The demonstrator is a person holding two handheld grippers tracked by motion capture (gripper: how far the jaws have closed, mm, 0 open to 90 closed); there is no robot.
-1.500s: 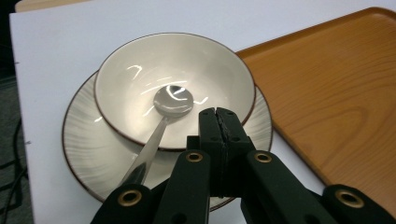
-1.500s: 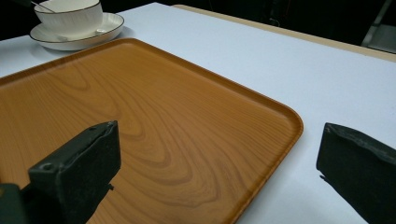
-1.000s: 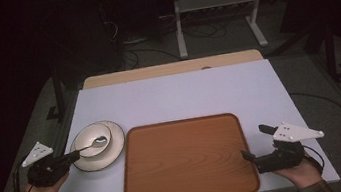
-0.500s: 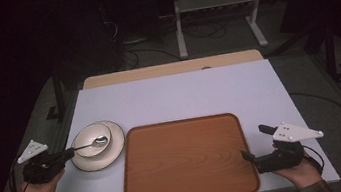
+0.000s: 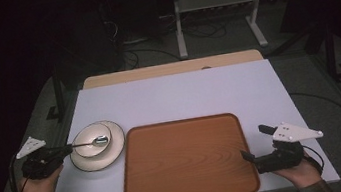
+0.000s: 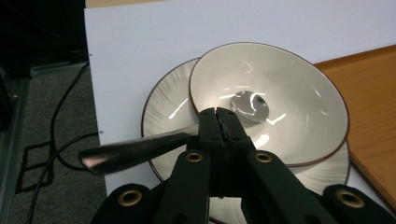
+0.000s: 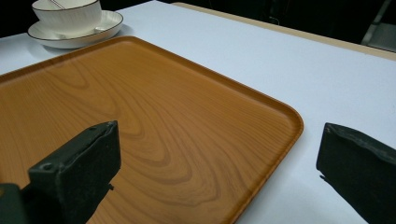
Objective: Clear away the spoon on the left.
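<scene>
A white bowl [image 5: 91,140] [image 6: 289,93] [image 7: 67,11] rests on a white plate [image 5: 115,149] [image 6: 163,112] [image 7: 109,23] at the table's left. A metal spoon [image 5: 95,141] [image 6: 140,149] lies with its head in the bowl. My left gripper [image 5: 67,148] [image 6: 219,122] is shut on the spoon's handle at the bowl's rim. A wooden tray [image 5: 187,159] [image 7: 154,121] lies empty at the front middle. My right gripper [image 5: 253,142] [image 7: 219,163] stands open over the tray's right corner, nothing between its jaws.
The white tabletop [image 5: 184,96] stretches behind the tray. A wooden strip [image 5: 170,69] runs along its far edge. Cables [image 6: 56,140] trail on the dark floor to the left, and a metal stand [image 5: 217,13] is behind the table.
My left gripper has slid left, drawing the spoon's handle outward over the bowl's rim. The right gripper has stayed put.
</scene>
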